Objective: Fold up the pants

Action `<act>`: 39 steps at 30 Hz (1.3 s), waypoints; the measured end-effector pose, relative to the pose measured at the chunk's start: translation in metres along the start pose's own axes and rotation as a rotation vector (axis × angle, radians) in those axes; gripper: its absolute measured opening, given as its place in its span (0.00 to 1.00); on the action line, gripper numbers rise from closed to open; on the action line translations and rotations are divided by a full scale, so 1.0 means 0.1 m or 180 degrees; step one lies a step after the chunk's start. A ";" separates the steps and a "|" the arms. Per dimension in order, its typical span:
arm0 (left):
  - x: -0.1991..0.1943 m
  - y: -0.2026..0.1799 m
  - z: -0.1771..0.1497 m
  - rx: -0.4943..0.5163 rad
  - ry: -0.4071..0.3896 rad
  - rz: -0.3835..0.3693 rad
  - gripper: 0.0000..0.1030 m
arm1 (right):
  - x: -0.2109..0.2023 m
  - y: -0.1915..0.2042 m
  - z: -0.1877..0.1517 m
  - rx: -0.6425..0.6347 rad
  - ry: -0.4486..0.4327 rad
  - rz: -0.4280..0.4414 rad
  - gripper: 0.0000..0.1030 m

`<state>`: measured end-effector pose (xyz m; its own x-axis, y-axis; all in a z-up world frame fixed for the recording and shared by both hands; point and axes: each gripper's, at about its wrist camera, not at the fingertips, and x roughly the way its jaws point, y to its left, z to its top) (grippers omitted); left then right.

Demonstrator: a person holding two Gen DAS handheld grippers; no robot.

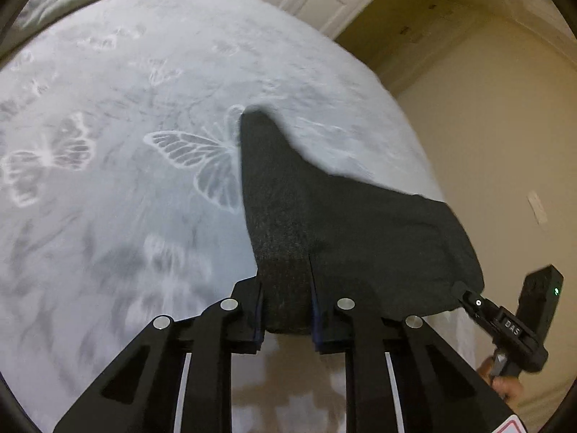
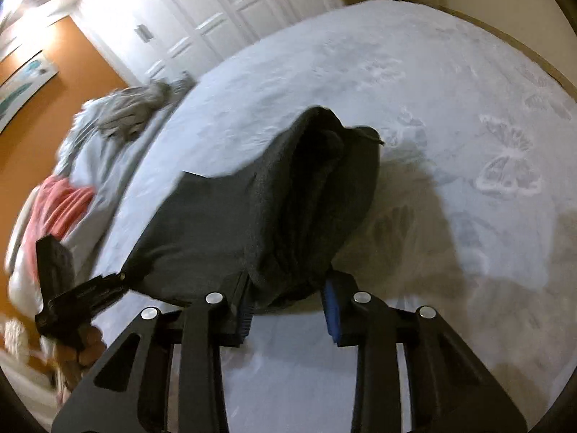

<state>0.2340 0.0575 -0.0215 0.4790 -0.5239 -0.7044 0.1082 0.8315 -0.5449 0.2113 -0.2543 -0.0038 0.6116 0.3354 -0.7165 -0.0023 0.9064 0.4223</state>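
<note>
Pants (image 1: 346, 223) betw. both hand-held grippers, left (image 1: 286, 310) & right (image 2: 286, 306) each clamping dark fabric, over bedspread (image 1: 126, 198)

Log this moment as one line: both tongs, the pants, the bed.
left tongs: shut on dark pants | right tongs: shut on pants | pants: on butterfly bedspread

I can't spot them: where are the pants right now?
The dark pants lie on the butterfly bedspread, near edge clamped by the left gripper and right gripper.
</note>
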 end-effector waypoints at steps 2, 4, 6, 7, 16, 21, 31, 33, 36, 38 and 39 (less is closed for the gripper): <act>-0.20 -0.07 -0.23 0.0119 0.0133 0.0027 0.16 | -0.28 0.07 -0.24 -0.0176 0.0093 -0.0030 0.33; -0.18 -0.07 -0.48 0.0188 0.0296 0.0229 0.20 | -0.30 -0.01 -0.50 -0.0182 0.0287 -0.0107 0.43; -0.10 -0.07 -0.63 0.0249 0.0350 0.0464 0.24 | -0.15 -0.17 -0.78 -0.0177 0.0587 -0.0467 0.52; -0.12 -0.05 -0.69 0.0228 0.0253 0.0558 0.30 | -0.18 -0.24 -0.86 -0.0103 0.0517 -0.0519 0.61; -0.22 0.18 -0.69 -0.0195 0.0016 0.0258 0.60 | -0.21 -0.11 -0.74 -0.0129 0.0194 -0.0544 0.88; 0.18 0.32 -0.61 -0.0475 0.0260 -0.0053 0.58 | 0.10 -0.21 -0.78 0.0085 0.0395 -0.0360 0.68; -0.42 0.04 -0.76 -0.0122 0.0304 -0.0281 0.16 | -0.45 0.20 -0.90 -0.0161 0.0303 -0.0054 0.31; -0.71 -0.01 -0.96 -0.0090 0.0411 -0.0329 0.16 | -0.71 0.25 -1.17 -0.0172 0.0370 0.0022 0.31; -1.14 -0.11 -1.22 -0.0023 0.0368 -0.0433 0.15 | -1.06 0.24 -1.57 -0.0046 0.0422 0.0225 0.31; -1.37 -0.29 -1.31 0.0141 0.0242 -0.0457 0.15 | -1.35 0.34 -1.66 -0.0102 0.0246 0.0282 0.31; -1.49 -0.40 -1.29 0.0240 0.0155 -0.0486 0.15 | -1.49 0.41 -1.64 -0.0186 0.0129 0.0291 0.31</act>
<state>0.0458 0.0786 0.0461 0.4094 -0.6519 -0.6383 0.2422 0.7522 -0.6128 -0.0095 -0.2249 0.0298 0.5742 0.4263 -0.6990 -0.1034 0.8847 0.4546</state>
